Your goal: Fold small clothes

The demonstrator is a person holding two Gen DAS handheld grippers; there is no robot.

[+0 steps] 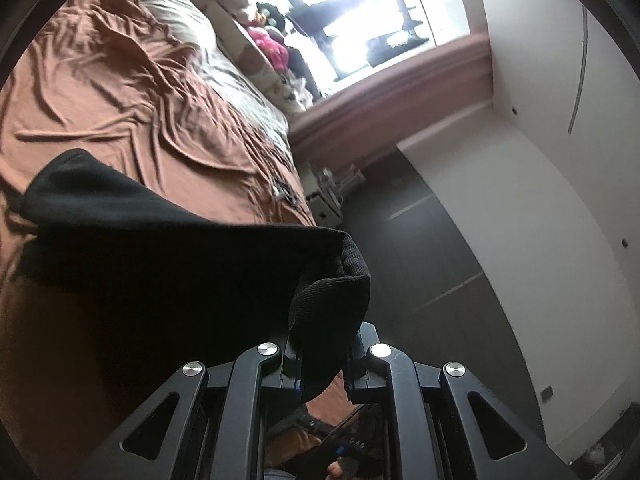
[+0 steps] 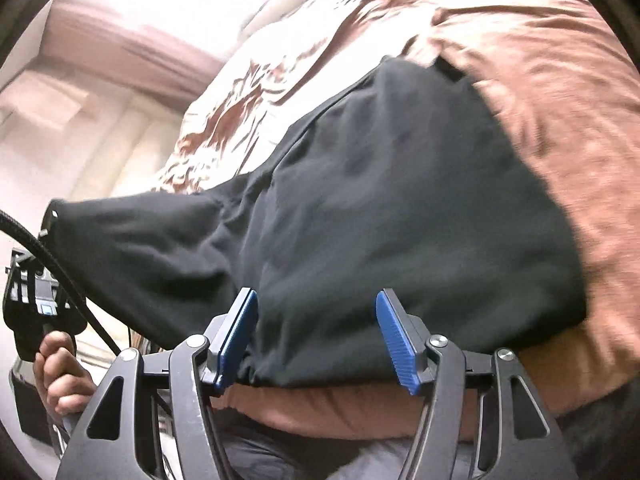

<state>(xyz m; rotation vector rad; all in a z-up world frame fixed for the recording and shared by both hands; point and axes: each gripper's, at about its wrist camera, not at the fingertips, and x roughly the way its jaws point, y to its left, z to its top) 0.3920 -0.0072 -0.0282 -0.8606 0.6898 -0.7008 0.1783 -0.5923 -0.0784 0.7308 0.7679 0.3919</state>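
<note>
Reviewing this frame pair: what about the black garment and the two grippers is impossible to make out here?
- Left wrist view: the left gripper pads are buried in the black garment, so the contact is unseen.
- Right wrist view: motion blur smears the bedsheet and the garment's far edge.
- Neither view shows the whole garment, so its type and fold stage stay unclear.
- The window is overexposed.
</note>
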